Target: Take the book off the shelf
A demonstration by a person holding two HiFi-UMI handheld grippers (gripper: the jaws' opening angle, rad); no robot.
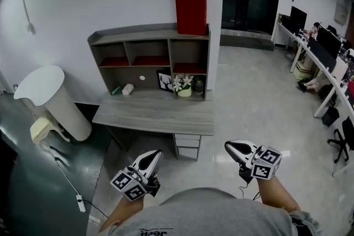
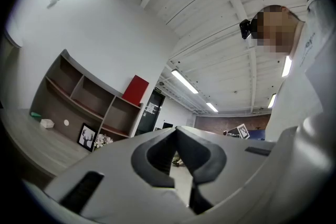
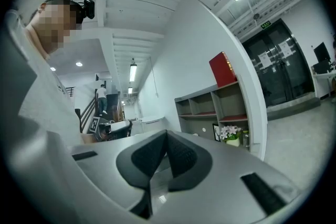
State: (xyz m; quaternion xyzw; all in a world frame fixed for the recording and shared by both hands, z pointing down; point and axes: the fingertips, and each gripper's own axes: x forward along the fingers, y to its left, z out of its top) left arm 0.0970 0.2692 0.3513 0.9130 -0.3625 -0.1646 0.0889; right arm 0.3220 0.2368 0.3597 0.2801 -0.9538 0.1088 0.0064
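Looking for the flat red rectangular book (image 1: 191, 12): upright on the top board of the grey wooden shelf unit (image 1: 148, 37), at its right end, broad face outward, back close to the white wall. Long axis vertical, short edge resting on the board. Nothing beside it up there, so both side edges look free to pinch.

Well apart from both tongs, ahead and higher, beyond the pale floor and the grey wood-grain surface (image 1: 155, 113) that carries the shelf. Left tongs (image 1: 154, 156) pressed fully together, gripping nothing. Right tongs (image 1: 232, 147) likewise closed tip to tip and empty. Roughly midway between the two in line, so neither hand plainly nearer; perhaps a slight edge to the right one, given the book's place at the shelf's right end.

Plain matt red cover, no print readable from here, thin and stiff-looking. Probably light, but liable to tip forward if nudged at the top before a firm hold.
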